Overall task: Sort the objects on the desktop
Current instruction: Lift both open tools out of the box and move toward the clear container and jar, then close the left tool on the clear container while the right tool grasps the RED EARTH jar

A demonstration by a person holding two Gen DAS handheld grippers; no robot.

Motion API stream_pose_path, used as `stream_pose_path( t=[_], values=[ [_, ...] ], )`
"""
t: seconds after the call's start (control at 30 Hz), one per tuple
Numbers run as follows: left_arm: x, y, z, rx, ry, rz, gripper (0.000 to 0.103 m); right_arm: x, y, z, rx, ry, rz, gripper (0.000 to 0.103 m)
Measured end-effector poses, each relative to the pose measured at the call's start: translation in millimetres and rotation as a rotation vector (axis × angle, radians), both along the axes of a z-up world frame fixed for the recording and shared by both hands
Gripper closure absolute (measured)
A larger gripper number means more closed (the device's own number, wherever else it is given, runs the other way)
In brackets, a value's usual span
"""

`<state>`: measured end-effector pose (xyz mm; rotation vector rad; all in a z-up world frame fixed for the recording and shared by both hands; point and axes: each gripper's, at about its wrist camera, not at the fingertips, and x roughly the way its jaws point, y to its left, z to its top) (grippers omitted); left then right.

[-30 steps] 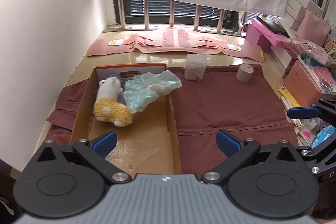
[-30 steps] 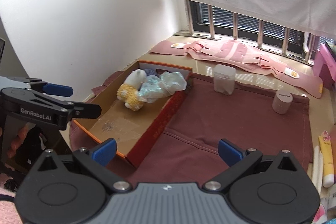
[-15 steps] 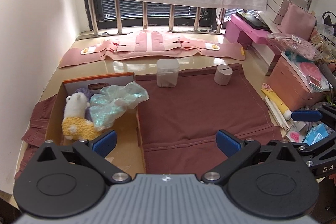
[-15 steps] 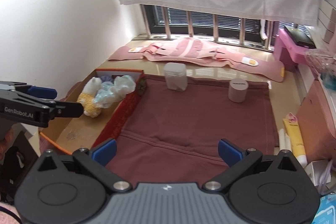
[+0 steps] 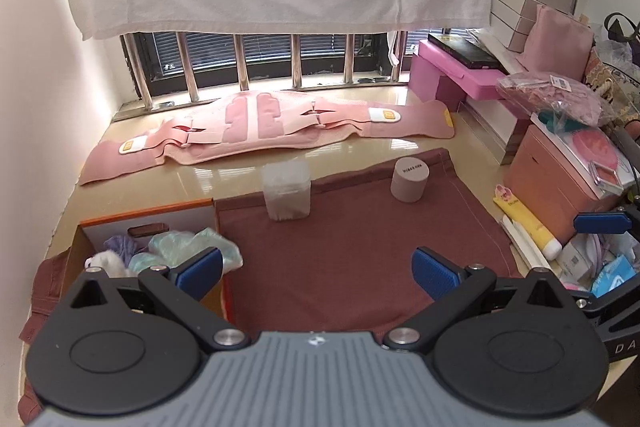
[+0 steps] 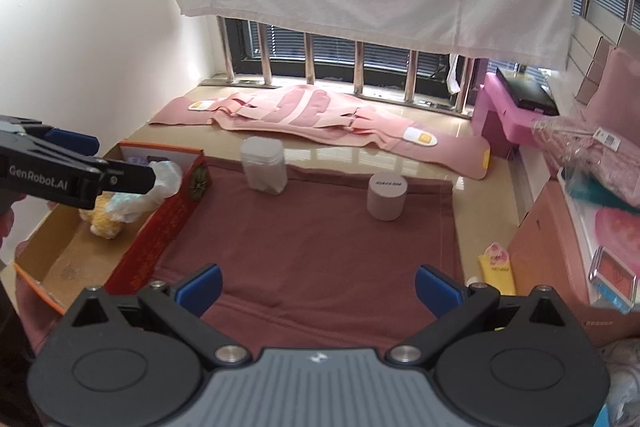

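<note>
Both tools released, nothing held: left tool [image 5: 316, 267], right tool [image 6: 318, 285]. Still loose on the maroon cloth [image 6: 312, 247], far side: frosted plastic jar [image 6: 263, 165] far-left, beige cylinder [image 6: 386, 196] far-right. We judge both light, rigid, smooth, so maybe slippery; grip mid-body across the width. Cardboard box [image 6: 160, 223] sits left, already holding soft toys.

Right in front of the right gripper [image 6: 318, 287], jaws spread wide, the maroon cloth [image 6: 304, 247] is bare, so an easy lane. Further ahead stand the frosted jar [image 6: 263, 165] left of centre and the grey cylinder [image 6: 386, 195] right of centre, well apart. The cardboard box [image 6: 160, 223] wall blocks the left, the pink storage box [image 6: 540, 247] the right.
</note>
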<state>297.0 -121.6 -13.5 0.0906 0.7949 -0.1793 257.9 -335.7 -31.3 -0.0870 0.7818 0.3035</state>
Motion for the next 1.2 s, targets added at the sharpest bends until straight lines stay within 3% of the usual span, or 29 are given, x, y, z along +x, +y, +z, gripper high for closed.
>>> stream_pose_path(
  t=[0.6,0.8,1.2],
  values=[
    [103,-33,-50,-0.021,-0.058,0.165,0.0,101,-20,-56,-0.059,-0.122,-0.131,0.0],
    [135,-33,-79,-0.033,-0.027,0.228,0.0,128,-21,-84,-0.06,-0.113,-0.152,0.0],
    [170,-26,-122,0.045,-0.024,0.291,0.0,180,-4,-133,-0.078,-0.064,-0.15,0.0]
  ],
)
